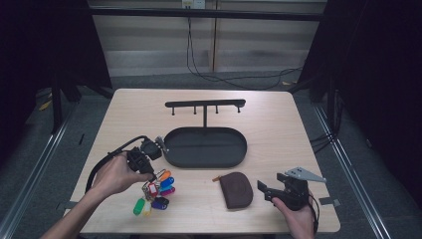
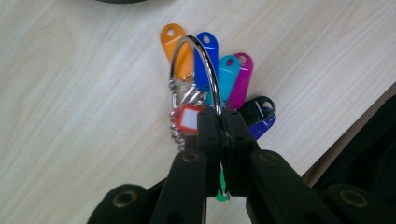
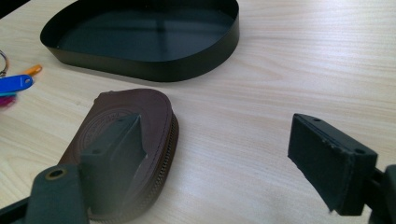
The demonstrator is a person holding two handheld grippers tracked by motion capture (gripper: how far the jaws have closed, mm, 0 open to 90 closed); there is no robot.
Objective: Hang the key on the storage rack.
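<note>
A bunch of coloured key tags [image 1: 159,191] hangs on a metal ring [image 2: 212,79], low over the table at the front left. My left gripper [image 1: 151,173] is shut on that ring, its jaws [image 2: 220,117] pinching the wire just above a red-framed tag [image 2: 189,119]. Orange, blue, teal and magenta tags fan out beneath the ring. A brown zipped pouch [image 1: 236,189] lies flat at the front centre. My right gripper [image 1: 266,191] stands open just right of the pouch [image 3: 126,121], with bare table between its jaws [image 3: 219,154].
A black oval tray [image 1: 209,164] sits empty mid-table, its wall [image 3: 154,70] just beyond the pouch. Behind it stands a black rack with hooks [image 1: 205,104] on a post. The table's front edge lies close to both hands.
</note>
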